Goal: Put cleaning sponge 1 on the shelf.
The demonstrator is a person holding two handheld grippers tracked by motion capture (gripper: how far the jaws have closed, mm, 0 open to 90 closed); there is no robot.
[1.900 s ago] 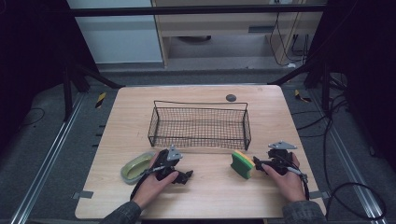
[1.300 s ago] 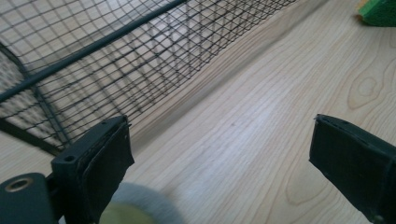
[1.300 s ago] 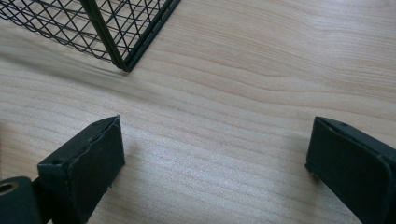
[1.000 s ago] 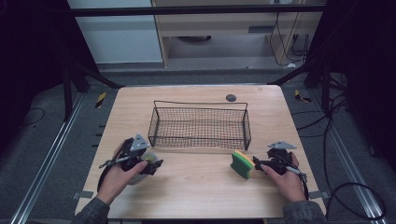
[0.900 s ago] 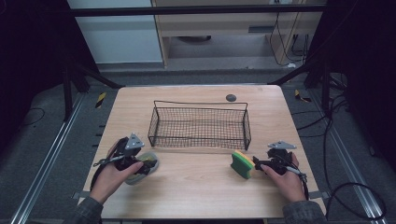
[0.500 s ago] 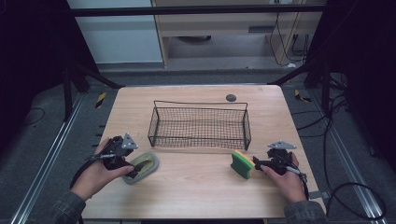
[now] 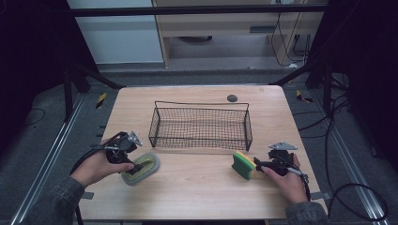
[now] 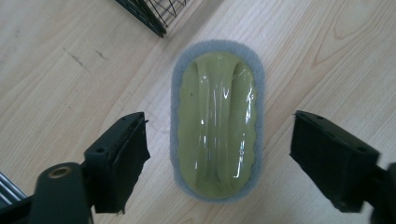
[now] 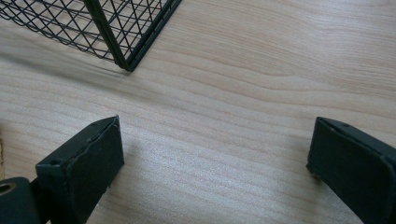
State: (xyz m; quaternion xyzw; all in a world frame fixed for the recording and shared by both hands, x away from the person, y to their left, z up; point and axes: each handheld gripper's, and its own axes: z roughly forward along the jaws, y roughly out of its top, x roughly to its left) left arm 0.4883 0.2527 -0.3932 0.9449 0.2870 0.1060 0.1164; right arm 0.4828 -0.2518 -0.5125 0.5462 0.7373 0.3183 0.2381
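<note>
An oval scrubber (image 7: pixel 141 168) with a pale green glossy top and a grey foam rim lies flat on the wooden table (image 7: pixel 197 197), at the front left. My left gripper (image 8: pixel 219 140) hangs over it with one jaw on each long side. Its jaws have just been closing, with the scrubber (image 8: pixel 217 126) between them, and bare wood still shows between each pad and the foam. A green and yellow sponge (image 7: pixel 242 165) stands on edge at the front right. My right gripper (image 7: pixel 257 164) sits just right of it, open, with bare wood between its fingers (image 9: pixel 88 163).
A black wire basket (image 7: pixel 201 126) stands in the middle of the table, and its corner appears in both gripper views (image 8: pixel 149 14) (image 9: pixel 116 28). A small dark round thing (image 7: pixel 232 98) lies behind it near the far edge.
The left hand has swung from the front middle round to the left of the scrubber, and its jaws now straddle it and have narrowed. The right hand and the sponge have stayed put.
</note>
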